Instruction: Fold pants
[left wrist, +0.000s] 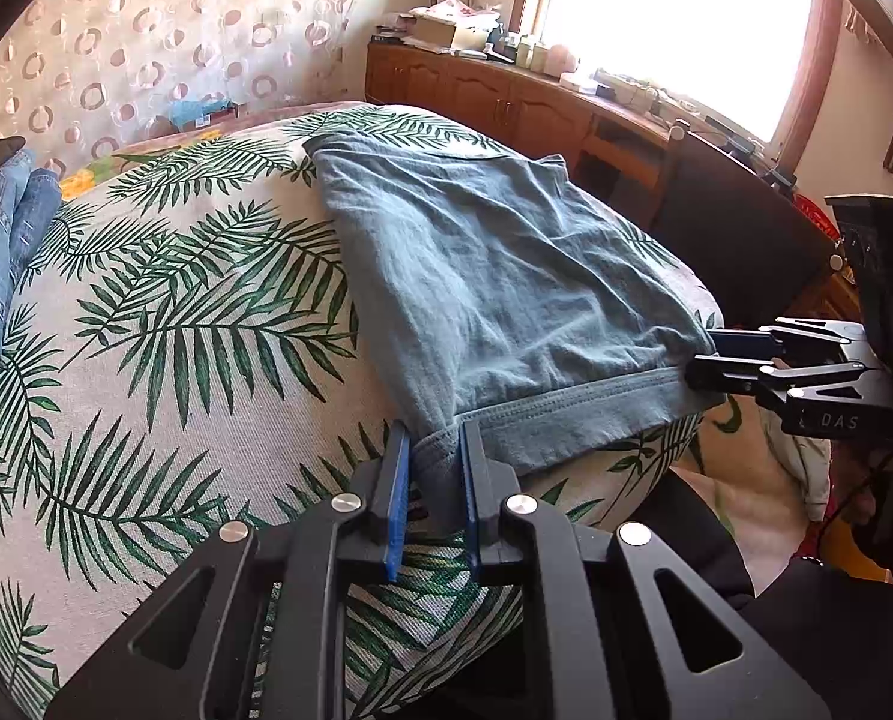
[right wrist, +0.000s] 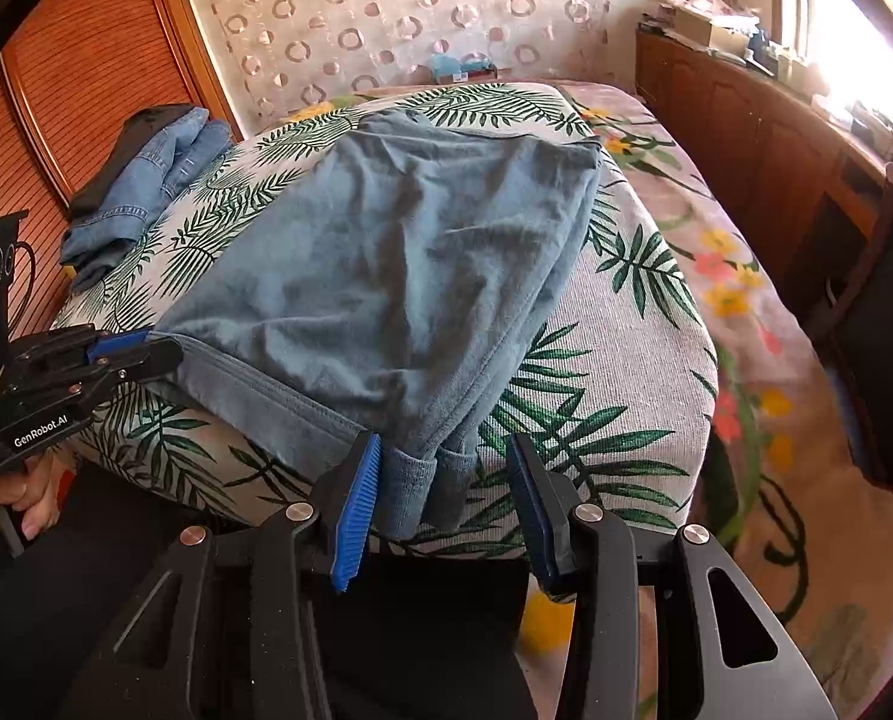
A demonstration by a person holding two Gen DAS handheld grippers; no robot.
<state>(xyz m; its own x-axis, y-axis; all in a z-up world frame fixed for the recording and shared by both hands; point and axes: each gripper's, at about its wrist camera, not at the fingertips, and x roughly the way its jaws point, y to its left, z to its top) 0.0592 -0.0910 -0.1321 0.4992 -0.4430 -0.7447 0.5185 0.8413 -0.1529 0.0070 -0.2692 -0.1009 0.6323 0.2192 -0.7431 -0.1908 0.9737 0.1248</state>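
Blue-padded left gripper (left wrist: pixel 434 456) sits nearest — clamped on the waistband corner of the teal pants (left wrist: pixel 494 276). Pants lie folded on the leaf-print cover (left wrist: pixel 164 312), hem end hanging just over its near edge. My right gripper (right wrist: pixel 446 480) stands parted around the other waistband corner — left pad touching cloth, right pad clear of it. Denim pile (right wrist: pixel 146 180) rests well apart at the far left.
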